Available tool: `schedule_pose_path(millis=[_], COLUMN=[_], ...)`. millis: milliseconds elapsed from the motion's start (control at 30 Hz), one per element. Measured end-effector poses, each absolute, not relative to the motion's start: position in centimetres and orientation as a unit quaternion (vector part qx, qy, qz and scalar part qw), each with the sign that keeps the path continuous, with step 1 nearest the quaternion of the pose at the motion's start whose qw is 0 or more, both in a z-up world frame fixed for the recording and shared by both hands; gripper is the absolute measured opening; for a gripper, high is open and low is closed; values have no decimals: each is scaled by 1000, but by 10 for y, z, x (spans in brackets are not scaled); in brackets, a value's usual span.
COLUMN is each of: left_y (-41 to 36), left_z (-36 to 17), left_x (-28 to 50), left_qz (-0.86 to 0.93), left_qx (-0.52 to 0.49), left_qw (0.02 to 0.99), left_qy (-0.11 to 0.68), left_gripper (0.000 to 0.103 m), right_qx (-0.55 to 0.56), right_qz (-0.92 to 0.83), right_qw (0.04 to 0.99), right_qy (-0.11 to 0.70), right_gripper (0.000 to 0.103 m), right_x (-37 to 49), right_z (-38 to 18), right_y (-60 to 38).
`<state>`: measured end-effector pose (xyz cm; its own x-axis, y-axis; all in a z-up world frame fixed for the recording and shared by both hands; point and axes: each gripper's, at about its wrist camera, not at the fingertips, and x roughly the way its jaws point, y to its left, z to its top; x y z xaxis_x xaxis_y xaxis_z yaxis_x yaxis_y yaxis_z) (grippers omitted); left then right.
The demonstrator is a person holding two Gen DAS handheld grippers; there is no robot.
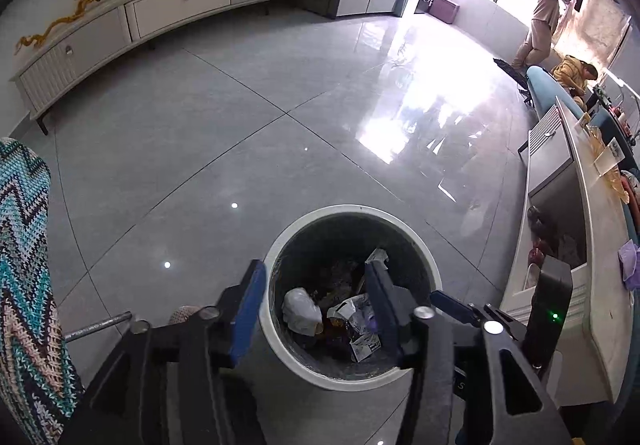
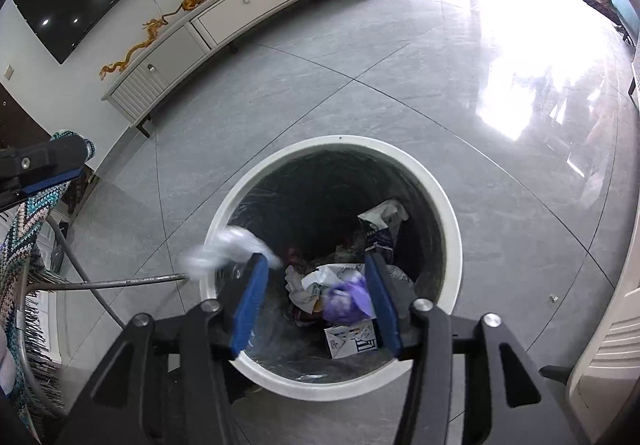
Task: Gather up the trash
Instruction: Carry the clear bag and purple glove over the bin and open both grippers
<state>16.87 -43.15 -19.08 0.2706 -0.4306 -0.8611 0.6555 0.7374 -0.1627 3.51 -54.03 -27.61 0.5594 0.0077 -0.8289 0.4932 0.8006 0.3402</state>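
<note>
Two grippers are hanging over the round white bin (image 2: 448,205) on the glossy grey tiled floor (image 1: 200,149), and I am looking down into its dark, crinkly plastic liner.

My right gripper (image 2: 316,297) is standing released, its flat blue pads apart with nothing pressed between them. A blurred white wad (image 2: 228,249) is sitting at the bin's left rim just beside the left pad; I cannot tell whether it is touching. Below, a soft purple scrap (image 2: 346,299) is lying on crumpled white paper (image 2: 316,277) and a printed carton (image 2: 352,339).

My left gripper (image 1: 316,305) is likewise standing open and empty above a crumpled white lump (image 1: 300,309) inside the bin.

A zigzag knitted cloth (image 1: 24,245) is draping at the left.
</note>
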Motion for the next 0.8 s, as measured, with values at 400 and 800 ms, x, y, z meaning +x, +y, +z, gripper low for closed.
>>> schedule_pose_path(millis=[400,800], left_y=[-382,-242], left_z=[-122,-38], left_x=[138,90], left_qz=[-319,-212], left_qx=[108,89], left_qw=[844,923], left_qy=[416,310], left_gripper=[61,65], right_qx=[275,198], right_qz=[-166,-123], right_qw=[855,922], right_qy=[407,309], right_gripper=[55,61], right_x=[12,-13], right_z=[-221,-85], right_y=[-534,-459])
